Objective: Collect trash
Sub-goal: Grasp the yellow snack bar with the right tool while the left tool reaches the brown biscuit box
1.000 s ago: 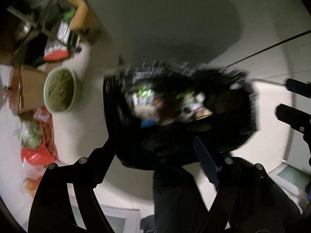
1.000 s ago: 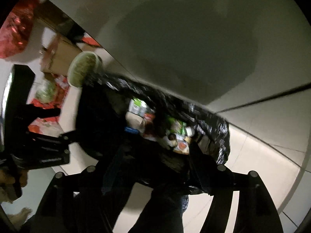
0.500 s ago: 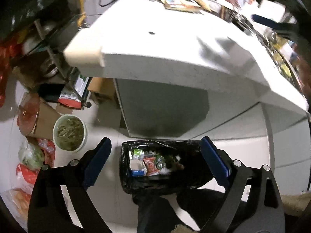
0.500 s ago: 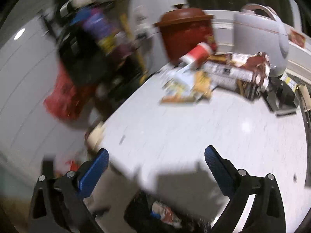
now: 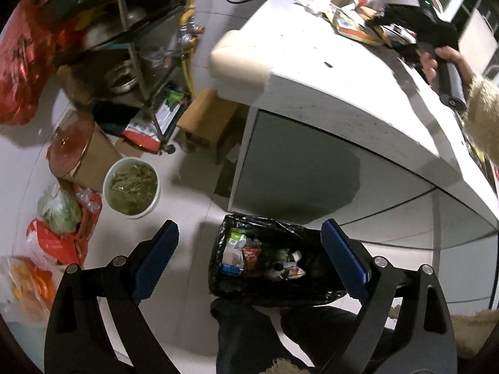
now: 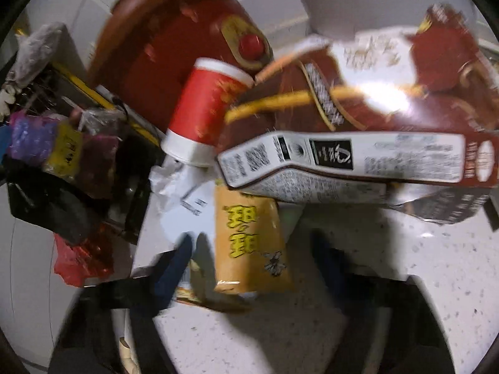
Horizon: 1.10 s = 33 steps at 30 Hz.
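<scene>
Two grippers are at work: the right gripper [image 6: 252,268] has come in low over the counter [image 6: 421,258] at the orange snack packet [image 6: 249,243], and I'd say it should straddle the packet's near end squarely and clamp only that, clear of the brown carton [image 6: 358,162] lying over its far end. Its jaws have just been closing, blurred either side of the packet; whether they pinch it I cannot tell. The left gripper [image 5: 249,261] hangs with jaws wide apart and empty above the black-lined trash bin [image 5: 268,280] on the floor.
</scene>
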{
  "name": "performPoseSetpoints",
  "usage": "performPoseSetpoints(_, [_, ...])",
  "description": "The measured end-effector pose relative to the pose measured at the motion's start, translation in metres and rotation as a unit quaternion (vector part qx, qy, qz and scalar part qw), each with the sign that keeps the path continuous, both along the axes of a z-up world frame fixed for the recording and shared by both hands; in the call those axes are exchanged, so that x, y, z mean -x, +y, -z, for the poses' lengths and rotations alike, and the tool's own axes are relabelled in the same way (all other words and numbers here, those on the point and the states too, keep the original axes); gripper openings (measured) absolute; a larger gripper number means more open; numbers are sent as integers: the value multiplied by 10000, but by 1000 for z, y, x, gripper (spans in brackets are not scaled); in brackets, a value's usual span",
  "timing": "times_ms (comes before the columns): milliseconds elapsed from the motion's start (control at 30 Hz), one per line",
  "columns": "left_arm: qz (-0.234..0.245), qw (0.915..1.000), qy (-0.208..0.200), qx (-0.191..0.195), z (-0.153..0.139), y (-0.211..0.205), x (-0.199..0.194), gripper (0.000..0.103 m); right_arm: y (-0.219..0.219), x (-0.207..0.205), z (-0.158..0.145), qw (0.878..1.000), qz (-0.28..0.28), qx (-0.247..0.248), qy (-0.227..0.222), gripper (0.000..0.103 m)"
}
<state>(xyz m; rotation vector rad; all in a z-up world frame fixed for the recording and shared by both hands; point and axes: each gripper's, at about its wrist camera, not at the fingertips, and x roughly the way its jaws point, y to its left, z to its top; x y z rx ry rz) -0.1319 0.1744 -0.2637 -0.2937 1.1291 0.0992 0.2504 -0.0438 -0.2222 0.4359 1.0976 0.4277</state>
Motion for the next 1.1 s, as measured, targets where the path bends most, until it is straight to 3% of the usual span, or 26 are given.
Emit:
performPoseSetpoints(33, [-15, 10000, -23, 19, -1, 1, -2, 90, -2, -1, -2, 10000, 16, -44, -7, 39])
performPoseSetpoints(67, [-11, 10000, -47, 32, -3, 2, -2, 90, -5, 3, -7, 9999, -19, -82, -56, 36])
performPoseSetpoints(267, [174, 9988, -419, 163, -28, -2, -38, 90, -37, 46, -38, 9988, -157, -417, -186, 35])
performPoseSetpoints(500, [667, 9937, -902, 81, -66, -33, -134, 90, -84, 117, -47, 9946, -268, -1005, 12, 35])
performPoseSetpoints(633, [892, 9897, -961, 570, -77, -71, -197, 90, -110, 159, -53, 9951, -123, -981, -99, 35])
performPoseSetpoints(800, [1516, 9790, -1069, 840, -90, -140, -264, 90, -151, 198, -53, 9944, 290, -1007, -94, 35])
performPoseSetpoints(1033, [1096, 9888, -915, 437, -74, -179, -322, 90, -191, 230, -44, 9915, 692, -1106, 14, 36])
performPoseSetpoints(1067, [1060, 9903, -830, 330, -69, -182, -327, 76, -194, 232, -43, 9913, 717, -1101, 7, 36])
performPoseSetpoints(1100, [1086, 9911, -716, 268, -63, -182, -330, 43, -197, 234, -43, 9913, 744, -1083, -18, 36])
